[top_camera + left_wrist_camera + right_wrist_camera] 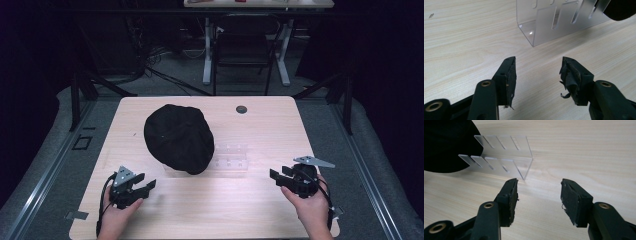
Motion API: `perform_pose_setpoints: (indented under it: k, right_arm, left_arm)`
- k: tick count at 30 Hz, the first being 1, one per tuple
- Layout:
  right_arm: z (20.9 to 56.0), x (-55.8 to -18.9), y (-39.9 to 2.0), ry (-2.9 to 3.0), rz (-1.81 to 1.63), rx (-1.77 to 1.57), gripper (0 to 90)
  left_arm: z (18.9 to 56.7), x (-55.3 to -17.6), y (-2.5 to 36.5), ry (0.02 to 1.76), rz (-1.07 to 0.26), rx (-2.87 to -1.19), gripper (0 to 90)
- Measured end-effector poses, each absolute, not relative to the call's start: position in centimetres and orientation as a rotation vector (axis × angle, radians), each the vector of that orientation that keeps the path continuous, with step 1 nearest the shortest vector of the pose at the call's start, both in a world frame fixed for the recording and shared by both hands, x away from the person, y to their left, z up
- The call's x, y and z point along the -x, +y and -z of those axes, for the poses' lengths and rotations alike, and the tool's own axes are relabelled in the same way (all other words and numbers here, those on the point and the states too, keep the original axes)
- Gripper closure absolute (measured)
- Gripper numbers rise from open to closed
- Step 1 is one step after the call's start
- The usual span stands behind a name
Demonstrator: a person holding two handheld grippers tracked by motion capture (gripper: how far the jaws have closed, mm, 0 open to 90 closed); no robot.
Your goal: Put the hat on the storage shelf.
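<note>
We see a light wooden bench from above, and near its middle lies a round black fabric cap. The cap rests on a clear acrylic rack with slots, and it covers the left part of this rack; the right part stays visible at about 4 o'clock from the cap.

The left tongs are at about 7 o'clock from the cap, near the front edge of the bench, held in a hand that comes from the bottom. They are wide apart and nothing is between them. In the left gripper view the left tongs point over bare wood toward the clear rack, which stands at about 12 o'clock and is apart from them. The edge of the cap shows at 1 o'clock.

The right tongs are at about 4 o'clock from the cap, just beside the right end of the rack but not touching it. They are also wide and hold nothing. In the right gripper view the right tongs face the near corner of the rack, with the cap at 10 o'clock.

A small dark round hole is in the bench at the far side, at about 1 o'clock from the cap.
</note>
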State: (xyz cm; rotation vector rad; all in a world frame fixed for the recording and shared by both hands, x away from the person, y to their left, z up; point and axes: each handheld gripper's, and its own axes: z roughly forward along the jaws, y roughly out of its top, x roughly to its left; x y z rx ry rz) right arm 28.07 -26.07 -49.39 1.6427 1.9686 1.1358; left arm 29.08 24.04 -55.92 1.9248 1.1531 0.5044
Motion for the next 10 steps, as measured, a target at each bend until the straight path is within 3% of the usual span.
perform_pose_setpoints:
  k: [10]
  right_arm:
    - [53.1,-26.8,-26.6,1.832,-1.088,-1.558,46.9]
  left_arm:
    - [56.1,-29.0,23.2,1.107,-0.494,-1.950,48.6]
